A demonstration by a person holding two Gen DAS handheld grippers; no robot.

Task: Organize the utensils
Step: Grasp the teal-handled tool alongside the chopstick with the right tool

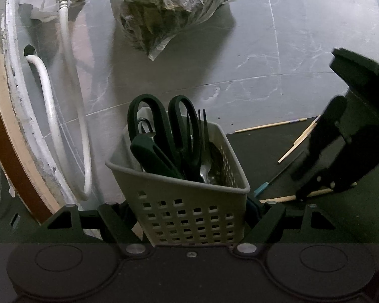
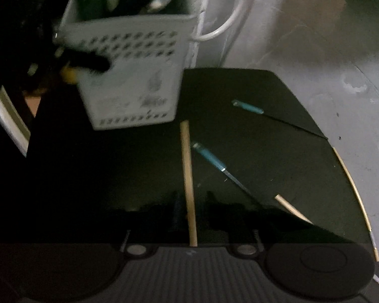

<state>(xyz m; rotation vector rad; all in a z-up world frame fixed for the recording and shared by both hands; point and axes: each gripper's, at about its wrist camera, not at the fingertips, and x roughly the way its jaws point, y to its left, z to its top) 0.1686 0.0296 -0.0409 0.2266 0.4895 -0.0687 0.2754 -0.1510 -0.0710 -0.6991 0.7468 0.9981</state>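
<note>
The dark mat [image 2: 113,176] covers most of the work area, laid on a grey marbled floor [image 1: 278,50]. A bag [image 1: 174,10] of dark stuff lies on the floor beyond, and a white hose [image 1: 50,111] loops at the left.

The caddy [image 1: 187,202], a pale perforated plastic bin, sits between the fingers of the left gripper [image 1: 189,217], which close against its two sides and hold it; in the right wrist view it appears tilted and perhaps lifted off the mat, though blur makes that hard to judge. Inside it stand black scissors [image 1: 164,126], a dark fork [image 1: 202,126] and a spoon [image 1: 209,166].

The right gripper [image 2: 192,217] holds one wooden chopstick [image 2: 188,176] between its closed fingers, the stick pointing forward over the mat, just right of the caddy's base.

The step in hand looks like gathering loose sticks into the caddy. The next move calls for raising the chopstick, turning it upright and lowering it through the caddy's open top, clear of the scissor handles, while the left gripper keeps the caddy steady.

Loose on the mat are two blue-handled sticks [image 2: 212,159], one right of the held chopstick, one farther back. More pale chopsticks [image 1: 273,125] lie at the mat's far edge.
</note>
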